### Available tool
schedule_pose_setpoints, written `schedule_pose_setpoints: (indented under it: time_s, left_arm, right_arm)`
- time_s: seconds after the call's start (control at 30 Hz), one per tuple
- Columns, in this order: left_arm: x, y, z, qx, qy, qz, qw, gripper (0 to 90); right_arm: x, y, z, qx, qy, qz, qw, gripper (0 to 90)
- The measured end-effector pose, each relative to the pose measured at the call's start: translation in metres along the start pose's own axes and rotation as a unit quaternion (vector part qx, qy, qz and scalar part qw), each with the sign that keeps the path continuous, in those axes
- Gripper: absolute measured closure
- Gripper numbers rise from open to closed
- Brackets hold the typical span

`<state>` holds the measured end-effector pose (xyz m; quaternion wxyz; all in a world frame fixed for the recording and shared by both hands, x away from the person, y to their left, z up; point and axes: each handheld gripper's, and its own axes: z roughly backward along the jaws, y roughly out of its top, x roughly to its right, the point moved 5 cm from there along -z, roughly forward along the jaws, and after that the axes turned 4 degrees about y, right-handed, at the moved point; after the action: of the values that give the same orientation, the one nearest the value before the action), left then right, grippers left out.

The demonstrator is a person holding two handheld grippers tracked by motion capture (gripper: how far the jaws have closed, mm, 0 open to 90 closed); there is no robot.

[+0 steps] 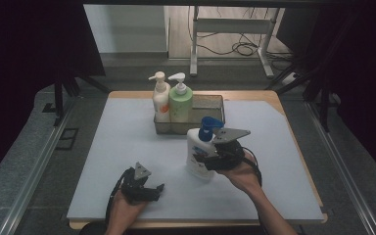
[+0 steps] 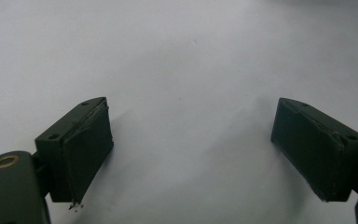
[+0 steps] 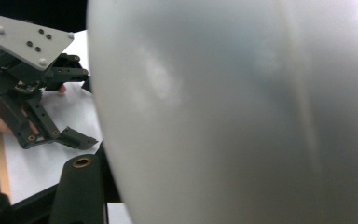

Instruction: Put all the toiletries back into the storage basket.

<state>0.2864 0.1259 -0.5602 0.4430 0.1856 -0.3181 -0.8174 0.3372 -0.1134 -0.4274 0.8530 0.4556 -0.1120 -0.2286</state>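
My right claw (image 1: 204, 157) is clamped around the white pump bottle (image 1: 197, 152), holding it upright on the table (image 1: 127, 147) near the wire basket (image 1: 210, 104). My left claw (image 1: 149, 190) rests released, clear.

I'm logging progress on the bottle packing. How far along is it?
Done: two pump bottles, orange-labelled and green, stand in the mesh basket. In hand: the right gripper clamps the blue-capped white bottle on the table. Left: placing it in the basket. The left gripper rests open.

Orange-labelled pump bottle (image 1: 160, 96), green pump bottle (image 1: 180, 100), mesh basket (image 1: 213, 110), white table (image 1: 127, 147)
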Motion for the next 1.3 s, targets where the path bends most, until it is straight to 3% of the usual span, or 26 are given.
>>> schedule_pose_setpoints:
  time_s: [0.5,1.3]
  left_arm:
    - [0.000,0.000,0.000,0.000,0.001,-0.001,1.0000,11.8]
    - [0.000,0.000,0.000,-0.001,0.001,-0.001,1.0000,11.8]
  right_arm:
    - [0.025,0.019,0.006,0.006,-0.032,-0.015,0.9994,37.4]
    - [0.063,0.048,0.011,0.017,-0.087,-0.038,0.9953,37.4]
